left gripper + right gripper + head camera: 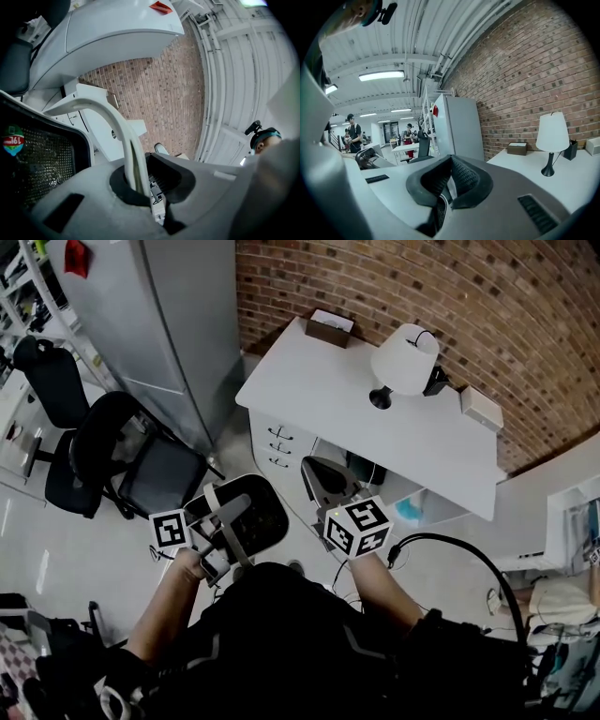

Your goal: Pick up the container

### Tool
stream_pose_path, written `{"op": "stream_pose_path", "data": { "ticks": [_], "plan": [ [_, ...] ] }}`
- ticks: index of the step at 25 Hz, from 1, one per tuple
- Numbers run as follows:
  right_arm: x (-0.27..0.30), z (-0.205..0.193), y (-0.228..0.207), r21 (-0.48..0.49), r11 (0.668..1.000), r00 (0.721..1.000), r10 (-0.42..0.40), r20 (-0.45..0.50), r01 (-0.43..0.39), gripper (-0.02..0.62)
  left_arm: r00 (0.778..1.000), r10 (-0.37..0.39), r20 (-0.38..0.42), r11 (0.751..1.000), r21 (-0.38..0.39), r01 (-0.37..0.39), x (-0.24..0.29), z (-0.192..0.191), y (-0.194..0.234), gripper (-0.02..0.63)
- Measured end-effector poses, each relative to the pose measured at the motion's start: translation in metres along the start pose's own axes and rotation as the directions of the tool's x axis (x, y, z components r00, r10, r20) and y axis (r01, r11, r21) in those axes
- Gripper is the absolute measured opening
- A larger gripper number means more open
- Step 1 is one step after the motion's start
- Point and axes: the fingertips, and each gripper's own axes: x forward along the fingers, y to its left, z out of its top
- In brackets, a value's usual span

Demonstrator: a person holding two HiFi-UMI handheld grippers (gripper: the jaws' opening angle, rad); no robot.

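Container (246, 521), black mesh, at nine o'clock from right gripper (443, 187). Its white handle (117, 122) is clamped in left gripper (146, 185), which points near level. Right gripper closed, empty. Forearms (164, 601) bent, close to torso (281, 624).

Left gripper (147, 183): container's white handle (127, 140) drops between the closed jaws, lower end hidden there; container (44, 161) mesh wall cut off by left edge of left gripper view; sticker (13, 139) print too blurred to read; right gripper (449, 173): jaws hidden under its marker cube (357, 526) in head view; teal thing (410, 511) mostly covered by desk (309, 381) top, cannot tell what; white box (594, 146) cut off at right gripper view's edge; distant figures (352, 133) too small for detail
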Motion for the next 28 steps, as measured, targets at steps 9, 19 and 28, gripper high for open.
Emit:
{"op": "stream_pose_path", "data": {
  "ticks": [9,19,28],
  "plan": [
    [-0.005,0.015,0.006,-0.039,0.999,0.999,-0.016,0.039,0.018,0.008,1.0,-0.015,-0.006,1.0,0.017,0.015,-0.006,-0.003,-0.011,0.011],
    [-0.01,0.018,0.003,-0.05,0.998,0.999,-0.03,0.046,0.032,0.008,1.0,-0.021,-0.002,1.0,0.021,0.021,-0.01,-0.006,-0.017,0.011],
    [-0.014,0.023,0.003,-0.067,0.997,0.997,-0.041,0.06,0.045,0.008,1.0,-0.023,-0.015,0.999,0.031,0.024,-0.011,-0.009,-0.021,0.011]
  ]
}}
